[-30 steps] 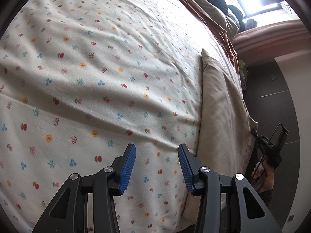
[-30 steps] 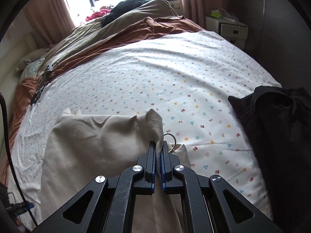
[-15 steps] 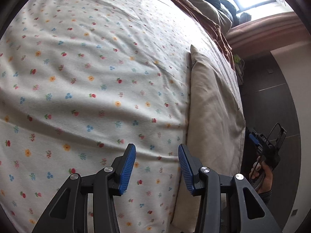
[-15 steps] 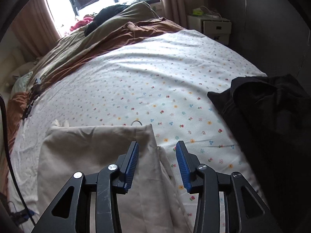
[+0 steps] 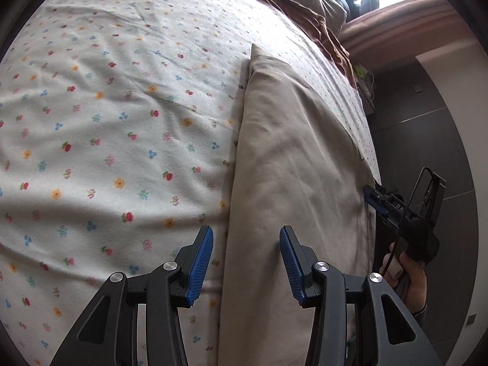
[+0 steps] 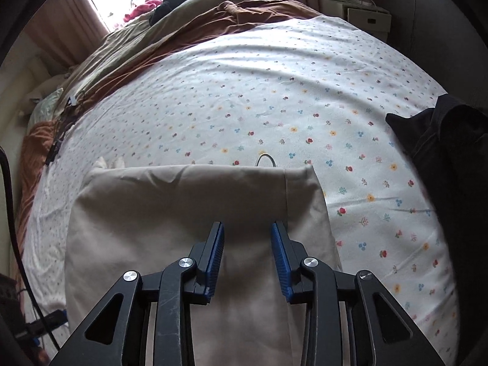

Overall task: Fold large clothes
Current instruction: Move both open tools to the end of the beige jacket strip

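Left wrist view: the left gripper (image 5: 246, 257) is spread wide and grasps nothing, straddling the left edge of the beige garment (image 5: 292, 164), which lies folded in the right half of the frame on the floral bed sheet (image 5: 106, 122).

Right wrist view: the right gripper (image 6: 247, 254) is released above the beige garment (image 6: 183, 207) at lower centre; a black garment (image 6: 451, 158) lies at right.

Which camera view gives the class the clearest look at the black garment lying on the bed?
The right wrist view. There the black garment lies in a dark heap at the right edge of the floral sheet, beyond the beige garment. The left wrist view shows none of it, only sheet and beige cloth.
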Demonstrator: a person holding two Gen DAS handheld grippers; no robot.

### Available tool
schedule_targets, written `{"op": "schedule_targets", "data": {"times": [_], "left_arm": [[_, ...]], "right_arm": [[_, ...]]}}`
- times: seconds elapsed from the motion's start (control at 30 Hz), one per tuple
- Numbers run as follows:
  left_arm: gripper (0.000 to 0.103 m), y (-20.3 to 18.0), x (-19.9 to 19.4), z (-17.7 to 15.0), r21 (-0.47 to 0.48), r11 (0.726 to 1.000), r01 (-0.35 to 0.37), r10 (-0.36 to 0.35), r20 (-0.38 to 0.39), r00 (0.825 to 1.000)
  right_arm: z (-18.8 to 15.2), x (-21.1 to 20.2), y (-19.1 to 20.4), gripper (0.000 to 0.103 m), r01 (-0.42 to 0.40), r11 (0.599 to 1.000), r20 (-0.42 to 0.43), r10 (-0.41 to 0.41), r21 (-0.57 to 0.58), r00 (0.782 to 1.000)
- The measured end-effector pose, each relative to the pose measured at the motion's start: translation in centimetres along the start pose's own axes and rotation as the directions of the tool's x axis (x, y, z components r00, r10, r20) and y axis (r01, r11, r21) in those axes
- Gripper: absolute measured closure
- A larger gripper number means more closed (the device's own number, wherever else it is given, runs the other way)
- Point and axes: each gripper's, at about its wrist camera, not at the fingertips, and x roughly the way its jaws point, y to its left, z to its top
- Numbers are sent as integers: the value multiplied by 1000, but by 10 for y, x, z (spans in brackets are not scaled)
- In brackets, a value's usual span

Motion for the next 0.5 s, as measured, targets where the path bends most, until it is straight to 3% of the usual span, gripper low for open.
{"op": "schedule_targets", "data": {"times": [0.27, 0.5], "left_arm": [[56, -13, 29, 15, 15, 1000, -22, 23, -13, 1000], [55, -14, 31, 15, 16, 1000, -17, 18, -24, 1000]], "right_arm": [[10, 31, -3, 71, 46, 999, -25, -46, -19, 999], [19, 27, -9, 73, 10, 1000, -38, -10, 12, 999]]}}
